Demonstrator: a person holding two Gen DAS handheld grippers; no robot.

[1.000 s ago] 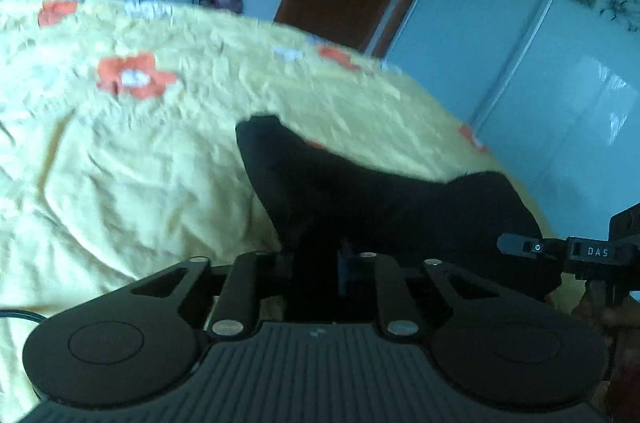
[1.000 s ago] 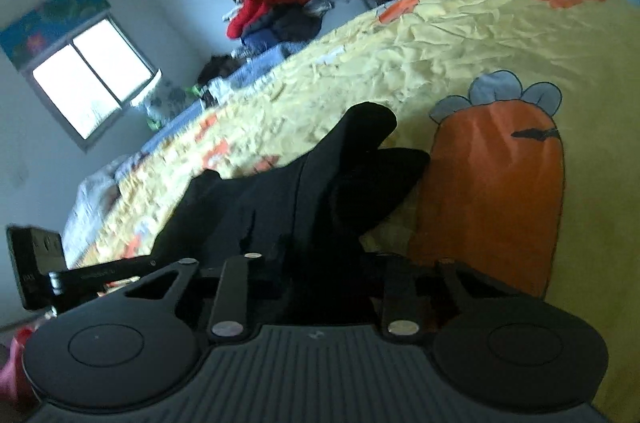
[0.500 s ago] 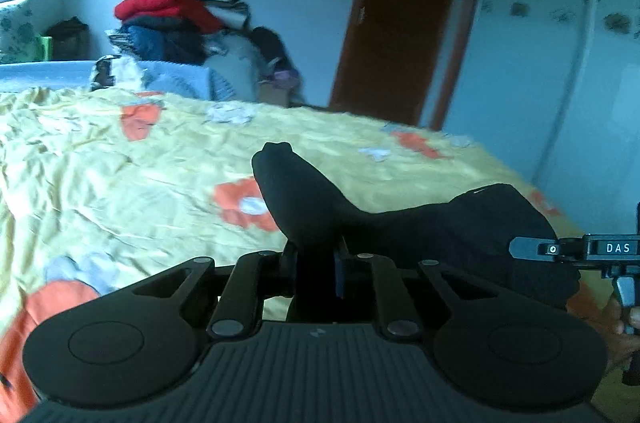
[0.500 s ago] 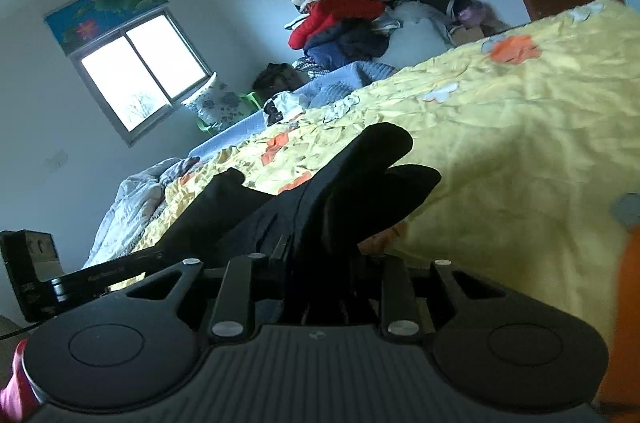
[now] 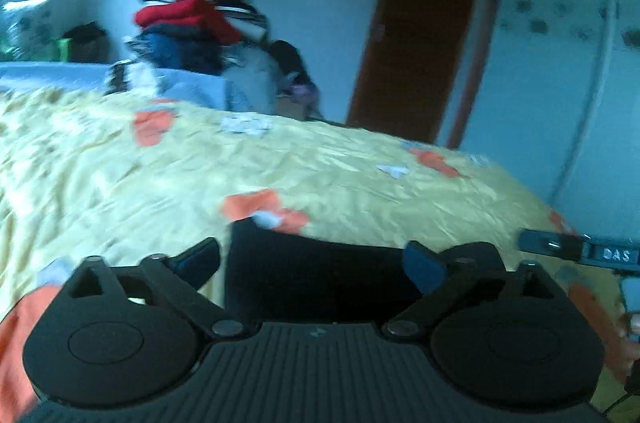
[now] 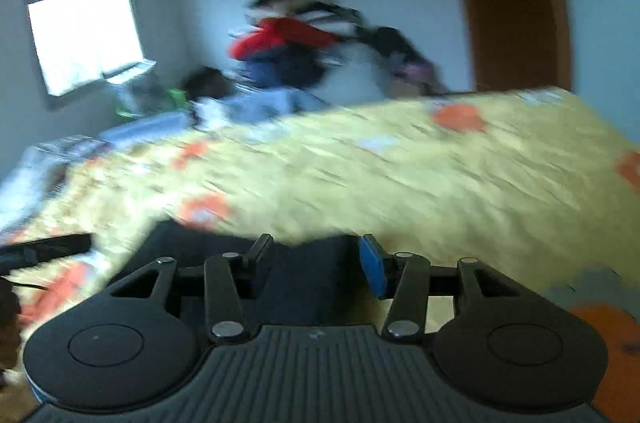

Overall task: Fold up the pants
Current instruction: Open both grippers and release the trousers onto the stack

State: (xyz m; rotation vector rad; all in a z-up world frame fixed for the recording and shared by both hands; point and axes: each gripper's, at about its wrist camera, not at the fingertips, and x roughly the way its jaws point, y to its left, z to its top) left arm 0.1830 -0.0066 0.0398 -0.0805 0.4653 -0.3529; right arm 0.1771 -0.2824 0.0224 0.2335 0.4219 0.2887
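The black pants (image 5: 320,275) lie flat on the yellow bedspread (image 5: 160,175), right in front of both grippers. My left gripper (image 5: 316,259) is open, its fingers spread to either side of the cloth and holding nothing. The pants also show in the right wrist view (image 6: 312,279). My right gripper (image 6: 316,255) is open over them, with the blue pad (image 6: 372,271) on its right finger. The right gripper's frame (image 5: 576,249) shows at the right edge of the left wrist view. Both views are blurred.
A heap of clothes (image 5: 204,31) is piled at the far side of the bed. A brown door (image 5: 416,31) and a pale wardrobe (image 5: 568,63) stand on the right. A window (image 6: 84,35) is on the left wall.
Both grippers were shut on the raised black pants; now both have opened and the pants lie flat on the bedspread. Both cameras have shifted.
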